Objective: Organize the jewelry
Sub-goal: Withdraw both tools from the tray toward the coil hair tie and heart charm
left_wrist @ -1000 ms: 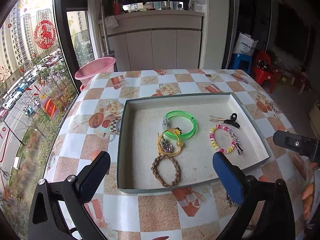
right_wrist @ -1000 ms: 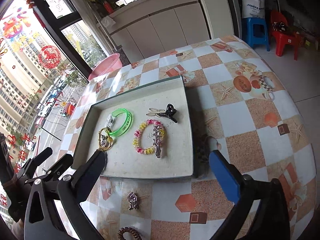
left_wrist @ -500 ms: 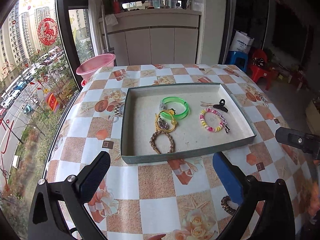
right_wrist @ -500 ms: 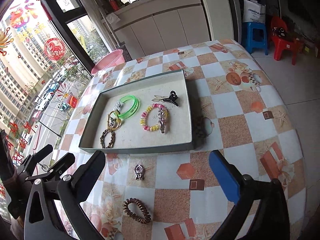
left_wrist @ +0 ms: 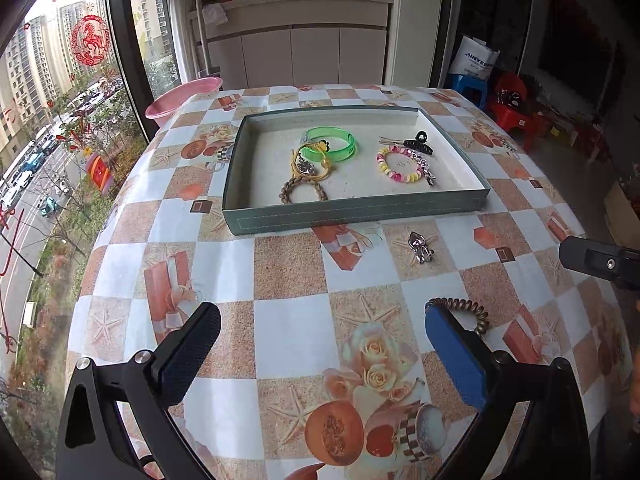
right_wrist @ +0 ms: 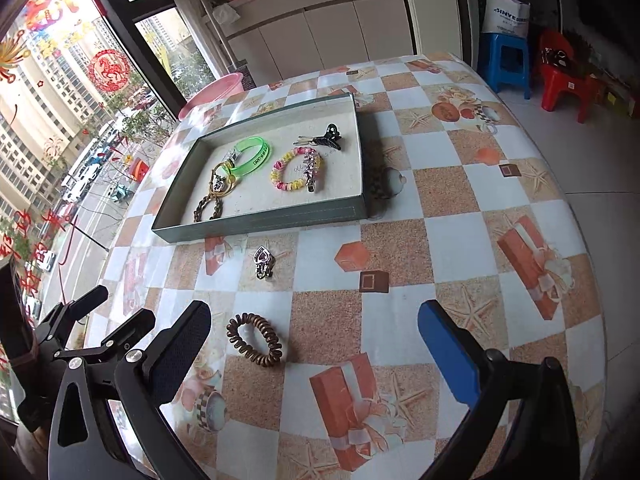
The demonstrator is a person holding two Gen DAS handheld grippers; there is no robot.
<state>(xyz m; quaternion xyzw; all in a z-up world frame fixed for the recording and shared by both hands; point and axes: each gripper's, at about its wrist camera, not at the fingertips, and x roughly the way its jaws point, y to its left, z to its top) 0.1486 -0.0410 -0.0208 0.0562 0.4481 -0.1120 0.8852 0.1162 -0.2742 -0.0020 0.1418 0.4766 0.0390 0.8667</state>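
Both the left gripper (left_wrist: 322, 338) and right gripper (right_wrist: 314, 334) are gaping wide, holding nothing; a coil hair tie (right_wrist: 255, 340) and silver clip (right_wrist: 264, 262) are lying between them and the tray (right_wrist: 260, 222).

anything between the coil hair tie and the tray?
Yes: a small silver clip lies on the tablecloth between the coil tie and the tray, touching neither. Clearest in the right wrist view; the left wrist view shows it too.

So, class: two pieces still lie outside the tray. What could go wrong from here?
1. The silver clip is small and lies flat on the tablecloth, so the jaws may slip off it.
2. The coil hair tie is springy and could flick away.
3. The tray already holds overlapping bracelets, so a careless drop may tangle them.
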